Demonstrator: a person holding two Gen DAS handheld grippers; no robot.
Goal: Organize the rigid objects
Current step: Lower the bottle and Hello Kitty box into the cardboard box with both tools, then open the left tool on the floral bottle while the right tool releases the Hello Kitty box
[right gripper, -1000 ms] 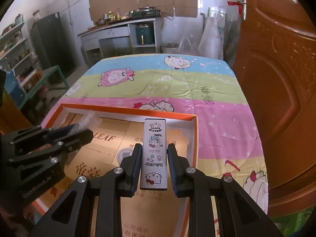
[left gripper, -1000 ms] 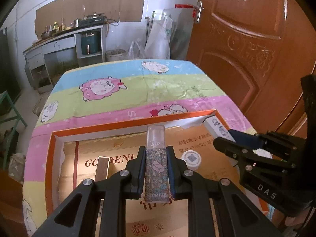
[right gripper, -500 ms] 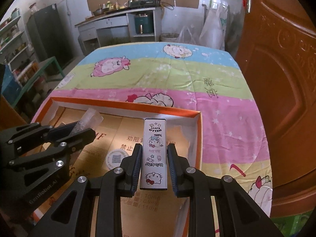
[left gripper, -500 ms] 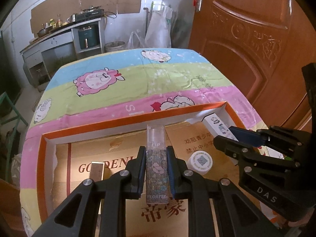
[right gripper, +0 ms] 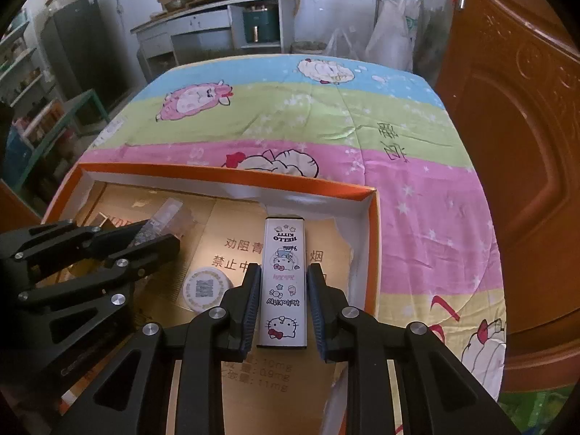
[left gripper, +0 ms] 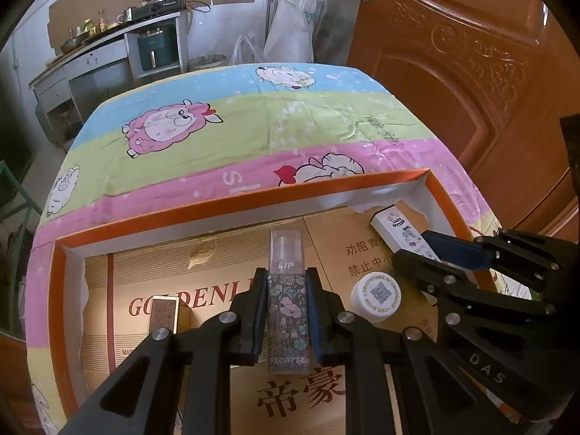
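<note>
Left wrist view: left gripper (left gripper: pixel 286 311) pinches a floral, clear-capped lip gloss tube (left gripper: pixel 287 304).
Right gripper (right gripper: pixel 284 304): clamps a glossy rectangular Hello Kitty box (right gripper: pixel 284 282).
Tray (left gripper: pixel 232 206): orange-rimmed cardboard.

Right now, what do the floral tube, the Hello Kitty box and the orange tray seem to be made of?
Floral tube: probably plastic, glossy, with a clear see-through cap and a printed flower wrap.
Hello Kitty box: smooth white printed shell with sharp edges; coated card or metal, I cannot tell which.
Orange tray: cardboard, matte, with torn white inner lining at its wall.
</note>
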